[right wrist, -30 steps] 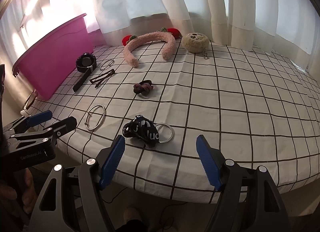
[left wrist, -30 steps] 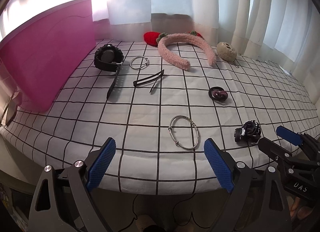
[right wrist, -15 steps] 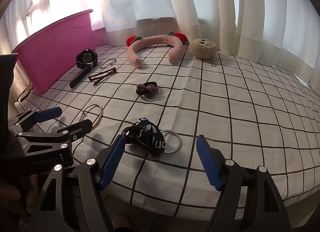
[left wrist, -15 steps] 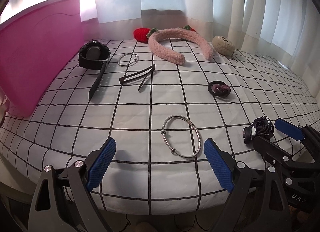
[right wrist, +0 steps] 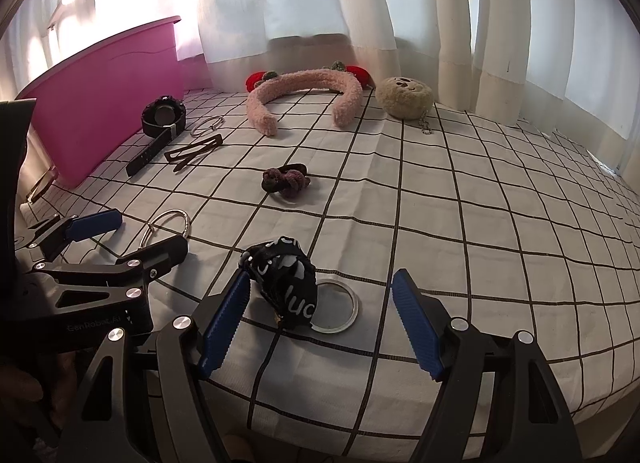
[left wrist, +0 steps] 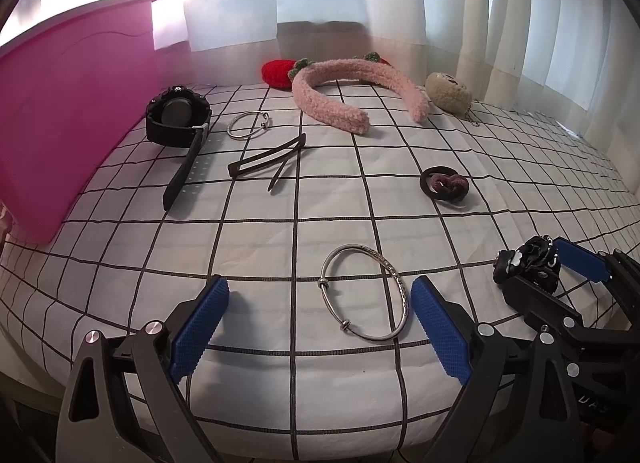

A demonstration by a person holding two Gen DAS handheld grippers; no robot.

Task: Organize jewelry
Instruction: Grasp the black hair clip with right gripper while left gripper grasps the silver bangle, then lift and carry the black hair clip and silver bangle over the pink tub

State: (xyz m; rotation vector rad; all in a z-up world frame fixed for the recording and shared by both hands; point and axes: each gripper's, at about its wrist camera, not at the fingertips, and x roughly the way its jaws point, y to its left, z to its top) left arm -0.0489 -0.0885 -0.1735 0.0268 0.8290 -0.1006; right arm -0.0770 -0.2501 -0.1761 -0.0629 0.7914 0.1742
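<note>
A silver bangle [left wrist: 352, 249] lies flat on the checked cloth between the fingers of my left gripper [left wrist: 320, 327], close to the right pad; the jaws are open and do not touch it. In the right wrist view a black hair tie with white letters [right wrist: 286, 283] sits between the fingers of my right gripper [right wrist: 320, 323], against its left pad. Beside the tie lies a flat silver ring [right wrist: 336, 329], partly under it. These jaws are open too. The left gripper [right wrist: 132, 239] and the bangle [right wrist: 185, 221] also show there, at the left.
A pink bin [left wrist: 72, 103] stands at the left. Farther back lie a black watch [left wrist: 178, 117], a small silver bangle [left wrist: 248, 125], black hair clips [left wrist: 268, 161], a pink fuzzy headband [left wrist: 352, 83], a dark hair tie [left wrist: 444, 183], a beige plush charm [left wrist: 448, 93] and a red crochet piece [left wrist: 276, 71]. Curtains close the back.
Both grippers have sunk toward the cloth and come forward. The bangle and the black hair tie now sit between the fingers. Neither gripper's jaw width has changed.
</note>
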